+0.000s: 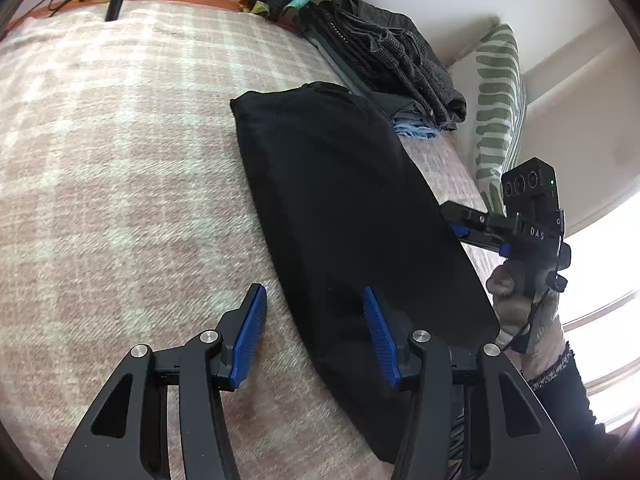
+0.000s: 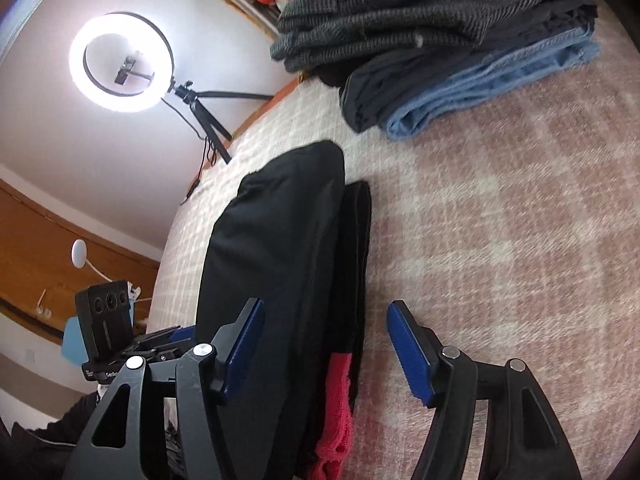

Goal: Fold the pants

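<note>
Black pants (image 1: 352,216), already doubled into a long narrow bundle, lie on the plaid bed cover (image 1: 120,160) toward the side of the bed where a striped pillow (image 1: 498,108) leans against the wall, their far end just short of a stack of folded clothes (image 2: 440,40). The left gripper (image 1: 316,336) hovers with jaws apart, one pad over the cover and the other over the cloth, clamping nothing. The right gripper (image 2: 326,344) likewise stands open, straddling the bundle's long edge, where a red cloth (image 2: 334,412) peeks out from beneath the black fabric. The cloth appears soft, light and limp, so it would likely sag and slide apart if lifted by one layer; a pinch through all layers at the near end's two corners seems the surest hold.
</note>
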`<state>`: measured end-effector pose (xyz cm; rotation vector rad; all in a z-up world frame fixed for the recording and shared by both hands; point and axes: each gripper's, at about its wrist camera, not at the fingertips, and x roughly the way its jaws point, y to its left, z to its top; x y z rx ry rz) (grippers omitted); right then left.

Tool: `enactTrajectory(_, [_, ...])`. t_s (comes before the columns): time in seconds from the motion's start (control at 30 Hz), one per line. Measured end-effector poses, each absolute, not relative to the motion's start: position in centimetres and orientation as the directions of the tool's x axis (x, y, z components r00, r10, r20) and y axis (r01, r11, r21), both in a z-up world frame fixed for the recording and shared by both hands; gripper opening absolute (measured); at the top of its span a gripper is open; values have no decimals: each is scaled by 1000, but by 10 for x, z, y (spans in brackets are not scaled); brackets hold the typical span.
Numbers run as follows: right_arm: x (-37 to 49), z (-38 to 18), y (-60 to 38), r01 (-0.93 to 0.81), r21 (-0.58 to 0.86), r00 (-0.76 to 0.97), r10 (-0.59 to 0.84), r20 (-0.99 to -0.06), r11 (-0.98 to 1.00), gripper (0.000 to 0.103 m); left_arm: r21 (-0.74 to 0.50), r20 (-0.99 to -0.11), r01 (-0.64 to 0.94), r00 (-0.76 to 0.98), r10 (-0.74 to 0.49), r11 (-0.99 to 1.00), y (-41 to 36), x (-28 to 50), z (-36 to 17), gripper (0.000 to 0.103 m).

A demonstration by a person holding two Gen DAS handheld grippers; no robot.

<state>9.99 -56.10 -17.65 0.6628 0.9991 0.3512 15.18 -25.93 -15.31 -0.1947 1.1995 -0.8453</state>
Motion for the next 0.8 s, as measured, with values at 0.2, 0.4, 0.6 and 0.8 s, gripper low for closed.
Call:
enactTrajectory(0.2, [102,-181,-553,1,694,500,600,-624,720,67,-569,-728,473,91,-680,673,-266,159,-156,49])
enactTrajectory(0.4, [103,-187,-546,-7,729,518,626,-582,684,67,-598,-703,468,83,-707,650,-270,163,-159,50])
enactTrajectory(0.6, [110,-194,-535,-8,749,535,635,-557,663,54,-642,-668,445,74,-740,624,-278,172,-162,50])
enactTrajectory(0.8, [114,-189,-526,20,694,544,575,-611,720,27,-585,-703,474,108,-703,658,-282,171,-160,33])
